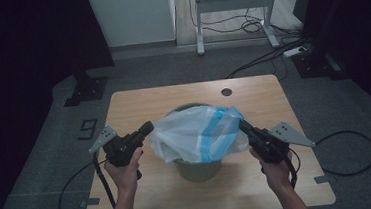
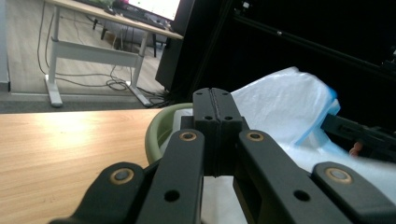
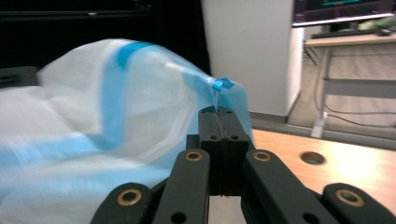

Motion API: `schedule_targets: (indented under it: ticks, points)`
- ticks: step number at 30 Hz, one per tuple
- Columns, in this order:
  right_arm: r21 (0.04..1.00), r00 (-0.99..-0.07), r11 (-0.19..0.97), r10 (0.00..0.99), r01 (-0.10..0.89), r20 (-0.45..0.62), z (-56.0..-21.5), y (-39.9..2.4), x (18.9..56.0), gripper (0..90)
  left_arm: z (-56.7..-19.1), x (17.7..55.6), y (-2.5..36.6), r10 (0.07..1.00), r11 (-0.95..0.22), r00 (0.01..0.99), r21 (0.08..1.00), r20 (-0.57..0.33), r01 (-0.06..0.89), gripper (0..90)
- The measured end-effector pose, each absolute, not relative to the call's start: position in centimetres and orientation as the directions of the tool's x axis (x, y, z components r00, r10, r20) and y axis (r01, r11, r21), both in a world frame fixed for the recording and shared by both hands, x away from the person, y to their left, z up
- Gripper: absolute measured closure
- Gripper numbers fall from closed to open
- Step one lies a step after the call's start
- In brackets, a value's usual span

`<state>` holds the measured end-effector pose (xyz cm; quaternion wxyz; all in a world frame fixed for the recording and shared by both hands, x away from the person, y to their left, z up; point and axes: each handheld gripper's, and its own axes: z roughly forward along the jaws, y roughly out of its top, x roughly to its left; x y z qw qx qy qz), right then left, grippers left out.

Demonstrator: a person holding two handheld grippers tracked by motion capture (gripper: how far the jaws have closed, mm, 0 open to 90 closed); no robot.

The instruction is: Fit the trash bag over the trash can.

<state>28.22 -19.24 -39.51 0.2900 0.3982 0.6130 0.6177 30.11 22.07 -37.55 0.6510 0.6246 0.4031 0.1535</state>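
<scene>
Plastic bag (image 1: pixel 198 133), white with blue bands, sits in the green bin (image 1: pixel 198 167) at table (image 1: pixel 138 102) centre, bulging over the rim. Left gripper (image 1: pixel 147 128) at 9 o'clock of the bin: jaws closed together, whether pinching film unclear. Right gripper (image 1: pixel 241 125) at 3 o'clock: jaws clamped on the bag's blue edge.

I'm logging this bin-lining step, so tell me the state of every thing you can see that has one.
Plastic bag: white with blue band, draped loosely over the bin, not yet pulled down around the rim.
Green bin: upright on the table, mouth covered by the bag.
Left tool: shut, at the bag's left edge; grip on the film unclear.
Right tool: shut on the bag's blue edge.
</scene>
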Motion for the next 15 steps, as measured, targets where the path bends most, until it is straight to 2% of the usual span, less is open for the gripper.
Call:
schedule_targets:
  ticks: [3,10,15]
  points:
    - [0.985,-0.478,-0.104,0.864,0.135,0.157,-39.7,-20.8,28.3,88.9,-37.9,29.6,22.5,0.704,0.181,0.626,0.937,-0.336,0.299,90.0]
    - [0.989,-0.482,-0.091,0.865,0.115,0.135,-40.2,-21.7,26.9,88.8,-39.1,28.5,23.0,0.692,0.177,0.638,0.936,-0.338,0.304,90.0]
    - [0.993,-0.503,-0.073,0.857,0.094,0.111,-40.7,-21.5,26.2,88.8,-38.6,27.4,22.4,0.698,0.098,0.668,0.959,-0.257,0.267,89.9]
